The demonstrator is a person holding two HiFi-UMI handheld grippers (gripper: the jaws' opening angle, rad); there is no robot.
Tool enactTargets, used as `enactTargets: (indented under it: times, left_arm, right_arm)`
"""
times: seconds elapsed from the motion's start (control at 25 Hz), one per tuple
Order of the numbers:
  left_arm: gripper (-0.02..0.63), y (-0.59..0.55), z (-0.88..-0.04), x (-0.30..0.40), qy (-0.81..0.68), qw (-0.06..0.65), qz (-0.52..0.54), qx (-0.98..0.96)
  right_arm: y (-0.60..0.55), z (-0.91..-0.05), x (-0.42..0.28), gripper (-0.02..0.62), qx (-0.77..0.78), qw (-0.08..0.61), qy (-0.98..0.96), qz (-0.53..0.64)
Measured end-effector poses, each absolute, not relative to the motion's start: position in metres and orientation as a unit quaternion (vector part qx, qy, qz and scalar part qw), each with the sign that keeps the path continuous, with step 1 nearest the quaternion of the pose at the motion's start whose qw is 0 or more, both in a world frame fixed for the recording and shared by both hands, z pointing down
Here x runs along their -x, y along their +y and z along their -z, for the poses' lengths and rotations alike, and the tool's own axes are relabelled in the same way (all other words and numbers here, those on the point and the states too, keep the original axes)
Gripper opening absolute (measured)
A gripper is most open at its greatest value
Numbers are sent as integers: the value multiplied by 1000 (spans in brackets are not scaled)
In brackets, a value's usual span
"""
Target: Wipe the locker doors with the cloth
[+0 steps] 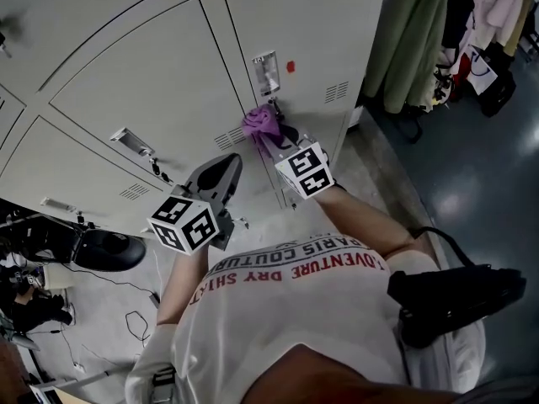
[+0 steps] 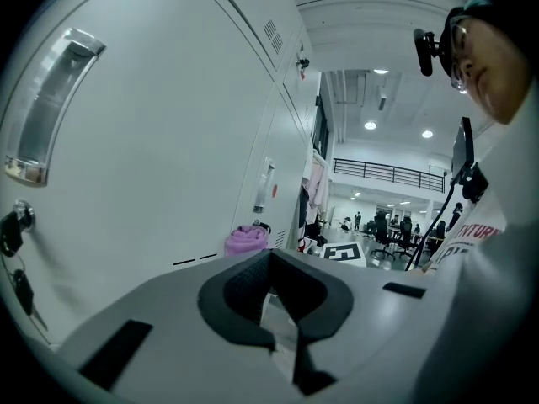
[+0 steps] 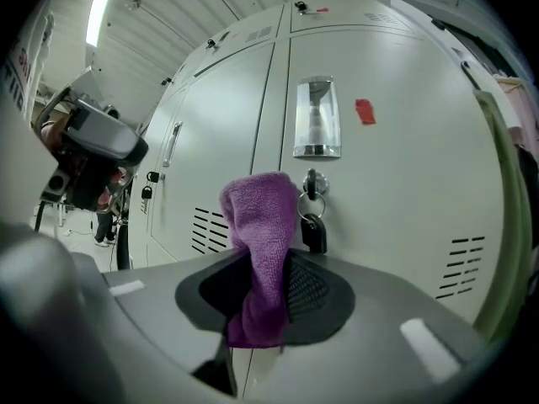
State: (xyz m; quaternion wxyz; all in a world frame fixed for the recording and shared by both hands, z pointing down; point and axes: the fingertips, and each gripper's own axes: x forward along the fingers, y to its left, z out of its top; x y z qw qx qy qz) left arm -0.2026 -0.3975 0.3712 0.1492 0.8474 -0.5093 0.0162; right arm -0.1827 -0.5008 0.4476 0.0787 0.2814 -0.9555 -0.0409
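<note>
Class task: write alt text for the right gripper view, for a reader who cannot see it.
The right gripper clamps a purple cloth, held upright before a pale grey locker door. Beside the cloth, a key hangs from the door's lock, below a metal handle.

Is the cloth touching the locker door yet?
Cannot tell. In the right gripper view the cloth, clamped in the right gripper, overlaps the door near the key, but no view shows contact or a gap plainly.
</note>
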Motion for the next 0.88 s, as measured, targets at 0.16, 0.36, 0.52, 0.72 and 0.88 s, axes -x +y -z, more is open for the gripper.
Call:
enactTargets:
  times: [0.16, 0.36, 0.52, 0.72, 0.88]
  left_arm:
    - [0, -400, -372, 203, -509, 150, -17, -848]
    - [0, -404, -374, 203, -508, 153, -16, -848]
    - [0, -408, -376, 198, -502, 157, -16, -850]
    - [0, -412, -378, 191, -496, 160, -17, -853]
    - [0, -413, -379, 185, -492, 162, -20, -855]
  right_arm:
    - [-503, -448, 181, 78, -286, 76, -954, 53]
    - [-512, -447, 170, 80, -289, 76, -952, 65]
    - [-524, -449, 153, 80, -304, 83, -946, 72]
    - [-542, -453, 125, 80, -325, 93, -938, 73]
    - [-560, -456, 97, 80, -348, 93, -931, 61]
